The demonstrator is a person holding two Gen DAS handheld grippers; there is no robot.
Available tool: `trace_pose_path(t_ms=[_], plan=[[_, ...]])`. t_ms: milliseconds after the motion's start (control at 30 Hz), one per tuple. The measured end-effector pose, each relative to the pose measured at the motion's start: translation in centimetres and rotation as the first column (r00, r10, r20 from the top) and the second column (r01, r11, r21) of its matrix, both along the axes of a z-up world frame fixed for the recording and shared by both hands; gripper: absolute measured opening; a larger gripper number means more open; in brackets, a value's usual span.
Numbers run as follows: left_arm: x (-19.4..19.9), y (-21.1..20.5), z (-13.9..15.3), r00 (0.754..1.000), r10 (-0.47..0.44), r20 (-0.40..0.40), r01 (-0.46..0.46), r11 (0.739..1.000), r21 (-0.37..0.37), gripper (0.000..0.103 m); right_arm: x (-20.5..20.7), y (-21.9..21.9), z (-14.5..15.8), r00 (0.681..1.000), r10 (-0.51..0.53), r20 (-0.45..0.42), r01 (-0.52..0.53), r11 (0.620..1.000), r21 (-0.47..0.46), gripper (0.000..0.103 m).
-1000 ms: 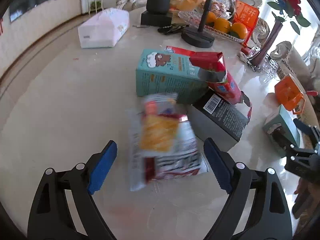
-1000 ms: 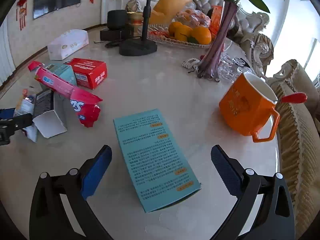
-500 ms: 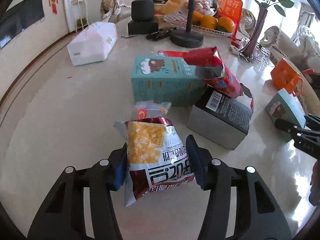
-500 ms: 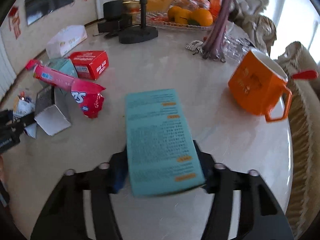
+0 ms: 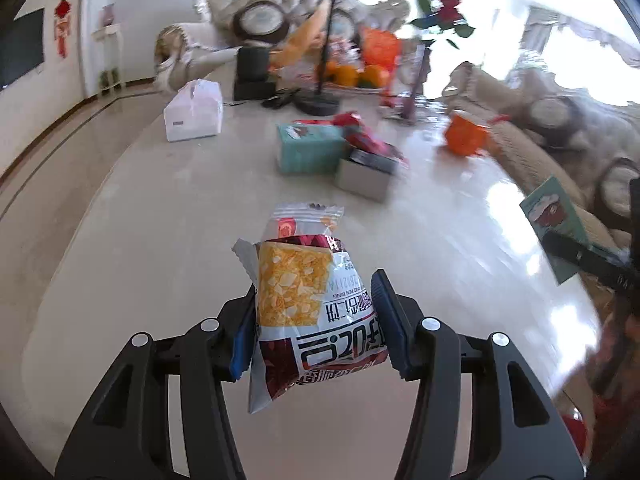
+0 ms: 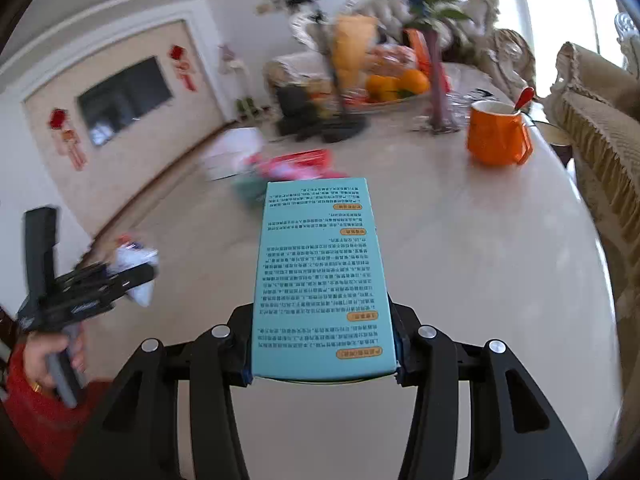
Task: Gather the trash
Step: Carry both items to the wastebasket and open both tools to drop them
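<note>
Your left tongs (image 5: 316,332) pinch a crinkly yellow-and-maroon snack packet (image 5: 308,304); right tongs (image 6: 322,344) clamp a flat teal cardboard box (image 6: 320,276). The packet's slick film may slip loose.

Both grippers are matte black plastic frames with triangular cut-outs in their arms. The left gripper (image 5: 314,320) has round silver screws at its hinges and ribbed blue pads (image 5: 386,312) on its fingers; the right gripper (image 6: 322,356) matches it. Beside the left gripper's grey handle, the person wears a red sleeve (image 6: 36,408) and a gold ring (image 6: 37,387).
</note>
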State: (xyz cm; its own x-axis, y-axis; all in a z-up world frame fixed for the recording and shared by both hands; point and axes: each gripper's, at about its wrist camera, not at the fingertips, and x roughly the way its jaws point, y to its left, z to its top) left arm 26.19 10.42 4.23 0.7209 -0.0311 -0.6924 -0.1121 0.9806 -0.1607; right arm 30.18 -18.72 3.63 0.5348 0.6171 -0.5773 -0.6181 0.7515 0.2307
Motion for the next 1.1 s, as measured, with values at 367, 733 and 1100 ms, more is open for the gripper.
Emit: trace_pose_path(t_ms=[367,733,1100], plan=[[-18.2,-5.4,-5.3,0.983,-0.177,-0.047,0.177,0.984,-0.015,0.052,-19.3,-1.2,-6.3,0.989,0.025,-0.146,-0.005,0.991,0.137,0.046],[-21.1,-10.1,-18.7,0.929,-0.248,-0.274,0.25,0.968,-0.027,0.052,-21.6,2.4,-19.4,0.923,-0.033,-0.382,-0.016,0.992,-0.124,0.046],[-19.3,-10.2,-22.0,0.912,-0.164,-0.377,0.188,0.982,0.028,0.083,-20.6,3.6,-21.6,0.922,-0.101,-0.374,0.016,0.974,-0.225,0.077]])
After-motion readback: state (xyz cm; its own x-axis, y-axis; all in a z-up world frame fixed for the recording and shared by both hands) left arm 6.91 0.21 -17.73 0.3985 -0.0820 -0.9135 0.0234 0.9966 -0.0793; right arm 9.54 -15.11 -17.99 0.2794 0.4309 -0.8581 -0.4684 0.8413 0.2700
